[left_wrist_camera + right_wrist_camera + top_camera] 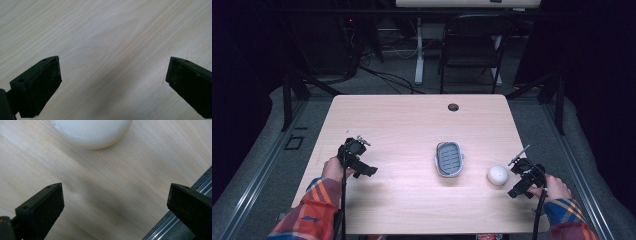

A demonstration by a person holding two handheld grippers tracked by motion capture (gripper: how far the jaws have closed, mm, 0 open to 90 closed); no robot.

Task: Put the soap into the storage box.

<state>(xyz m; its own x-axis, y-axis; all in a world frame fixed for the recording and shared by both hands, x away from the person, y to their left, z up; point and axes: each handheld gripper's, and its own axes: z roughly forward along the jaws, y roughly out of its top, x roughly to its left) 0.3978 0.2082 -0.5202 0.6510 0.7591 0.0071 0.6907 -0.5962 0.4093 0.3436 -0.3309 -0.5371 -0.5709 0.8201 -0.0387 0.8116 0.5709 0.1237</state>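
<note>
A round white soap-like piece [497, 175] lies on the wooden table [412, 120] at the right, just right of a grey oval dish [448, 159] with a ribbed insert. My right gripper [518, 181] hovers just right of the white piece, jaws wide apart and empty; in the right gripper view the white piece [91, 132] lies ahead of the gripper [115, 195], beyond the jaw tips. My left gripper [362, 165] is at the table's left, also open; the left gripper view has bare wood between its black pads [47, 82], with the gripper [113, 72] holding nothing.
A round cable hole [453, 107] sits near the table's far edge. The table's right edge and a metal rail [170, 225] run close under my right gripper. A folding chair [469, 45] and desk legs stand beyond the table.
</note>
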